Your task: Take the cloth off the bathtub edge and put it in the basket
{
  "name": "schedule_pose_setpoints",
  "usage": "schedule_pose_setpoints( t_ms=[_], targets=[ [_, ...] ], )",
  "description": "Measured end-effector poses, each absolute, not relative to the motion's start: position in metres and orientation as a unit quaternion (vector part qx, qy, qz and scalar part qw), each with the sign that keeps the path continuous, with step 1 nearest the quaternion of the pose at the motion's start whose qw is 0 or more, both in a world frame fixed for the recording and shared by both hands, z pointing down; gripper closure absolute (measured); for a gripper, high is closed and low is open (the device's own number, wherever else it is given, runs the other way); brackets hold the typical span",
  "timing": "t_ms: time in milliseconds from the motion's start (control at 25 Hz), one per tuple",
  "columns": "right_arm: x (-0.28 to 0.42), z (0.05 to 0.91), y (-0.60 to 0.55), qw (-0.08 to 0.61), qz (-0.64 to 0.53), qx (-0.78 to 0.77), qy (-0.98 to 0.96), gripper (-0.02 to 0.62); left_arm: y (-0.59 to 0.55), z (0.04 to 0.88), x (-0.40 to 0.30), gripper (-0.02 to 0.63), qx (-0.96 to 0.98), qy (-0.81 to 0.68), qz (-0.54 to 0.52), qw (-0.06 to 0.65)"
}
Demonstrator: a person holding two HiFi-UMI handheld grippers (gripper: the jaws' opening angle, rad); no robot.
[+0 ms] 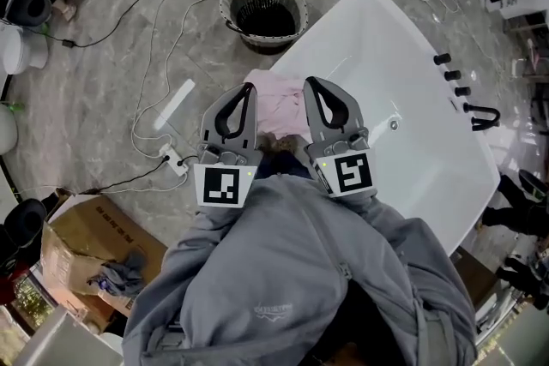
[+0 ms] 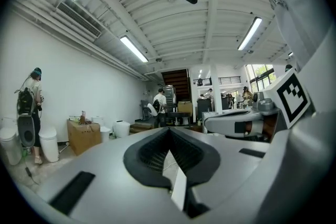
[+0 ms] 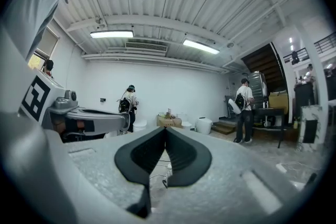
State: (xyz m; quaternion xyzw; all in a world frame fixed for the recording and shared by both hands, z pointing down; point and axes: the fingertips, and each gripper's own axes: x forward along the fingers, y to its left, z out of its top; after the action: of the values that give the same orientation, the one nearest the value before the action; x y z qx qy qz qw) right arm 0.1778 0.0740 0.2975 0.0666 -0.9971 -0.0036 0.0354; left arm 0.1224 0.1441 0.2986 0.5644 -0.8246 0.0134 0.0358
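Grey hoodie sleeves: nearest, behind both marker cubes.
Left gripper: jaws pressed together tip to tip, nothing between them.
Right gripper: jaws likewise closed and empty, just beside the left.
Pink cloth: on the bathtub edge, beneath and between the two pairs of jaw tips; contact unclear.
White bathtub: stretching right of the jaws.
Woven basket: on the floor beyond the jaw tips, well apart.
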Motion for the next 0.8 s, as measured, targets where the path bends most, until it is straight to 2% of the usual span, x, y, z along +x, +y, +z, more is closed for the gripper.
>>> schedule_pose_setpoints(
  t_ms=[280,800],
  targets=[
    [0.174,0.329,0.058,0.044,0.016,0.07,-0.996,0.592,0.124,0.321,0.121,0.601,0.59,-0.806,0.027,0.038],
    [0.171,0.419,0.032,0.086,-0.011,0.026,-0.996,0.592,0.094,0.426,0.12,0.601,0.624,-0.774,0.079,0.077]
  ],
)
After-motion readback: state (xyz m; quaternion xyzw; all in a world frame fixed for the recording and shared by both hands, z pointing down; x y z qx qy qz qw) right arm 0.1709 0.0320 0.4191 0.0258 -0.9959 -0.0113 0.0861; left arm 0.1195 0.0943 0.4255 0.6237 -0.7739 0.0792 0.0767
